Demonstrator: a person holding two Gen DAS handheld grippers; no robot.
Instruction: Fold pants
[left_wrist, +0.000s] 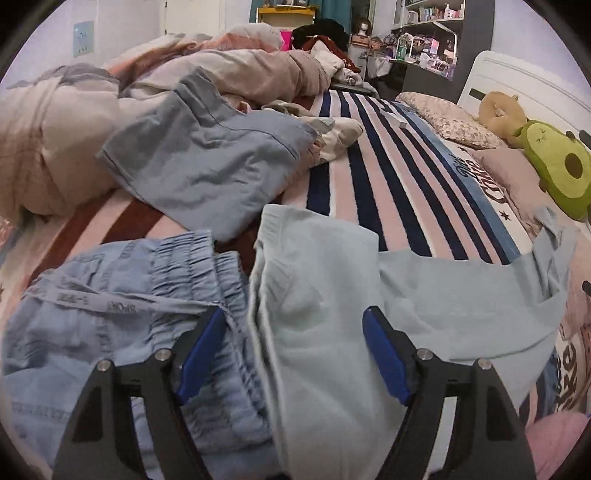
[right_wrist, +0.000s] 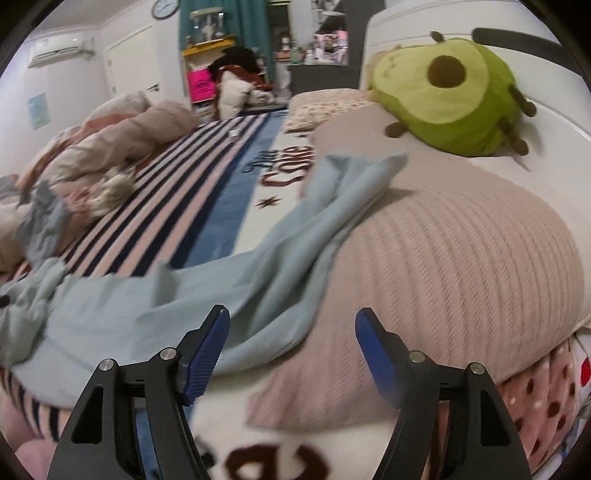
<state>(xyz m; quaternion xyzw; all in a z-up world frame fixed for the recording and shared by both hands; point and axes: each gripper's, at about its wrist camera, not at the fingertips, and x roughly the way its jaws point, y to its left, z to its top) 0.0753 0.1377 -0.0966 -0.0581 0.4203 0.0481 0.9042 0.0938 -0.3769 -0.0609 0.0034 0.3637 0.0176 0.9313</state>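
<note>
Pale blue pants spread on striped bed, waist end under L tongs, jaws apart, leg end ahead-left of R tongs, jaws apart, nothing held.

Striped bedspread, navy/pink/white bands with a blue band and lettering, covers the bed. Rumpled beige duvet heaped along its left side. Avocado plush lies against the white headboard, touching a tan plush beside it. Floral pillow near the headboard; ribbed pink pillow in front of the avocado. Cluttered shelves behind the bed. Wall AC unit, clock, pink box, possibly a bag, blurred.
</note>
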